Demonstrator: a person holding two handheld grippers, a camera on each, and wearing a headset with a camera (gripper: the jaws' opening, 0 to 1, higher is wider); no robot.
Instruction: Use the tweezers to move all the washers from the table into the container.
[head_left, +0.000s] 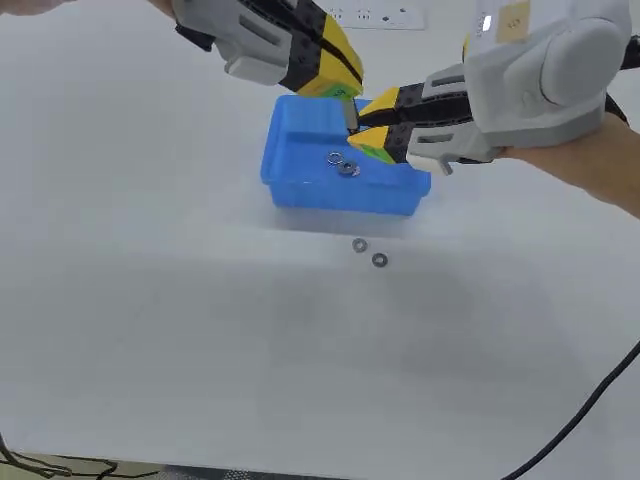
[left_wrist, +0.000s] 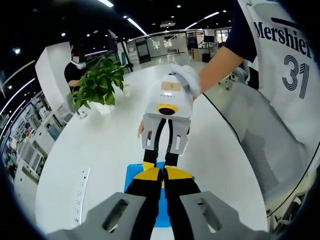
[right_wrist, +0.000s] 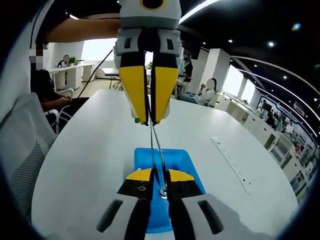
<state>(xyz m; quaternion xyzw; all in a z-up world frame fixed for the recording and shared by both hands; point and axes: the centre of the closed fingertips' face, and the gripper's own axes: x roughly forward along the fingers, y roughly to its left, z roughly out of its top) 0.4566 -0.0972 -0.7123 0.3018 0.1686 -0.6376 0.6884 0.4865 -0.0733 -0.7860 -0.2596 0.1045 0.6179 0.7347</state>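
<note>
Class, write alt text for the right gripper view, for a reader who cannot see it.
The left gripper enters from the top, its yellow jaws shut on tweezers that run down between the jaws of the right gripper to a washer seen against a blue container. The container sits on a white table in an open office.

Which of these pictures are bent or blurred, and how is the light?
Head view: soft even light, faint shadow in front of the blue container. Left gripper view: strong fisheye bend, ceiling lights as bright streaks. Right gripper view: same bend, washed-out glare at upper left, tweezers sharp.
</note>
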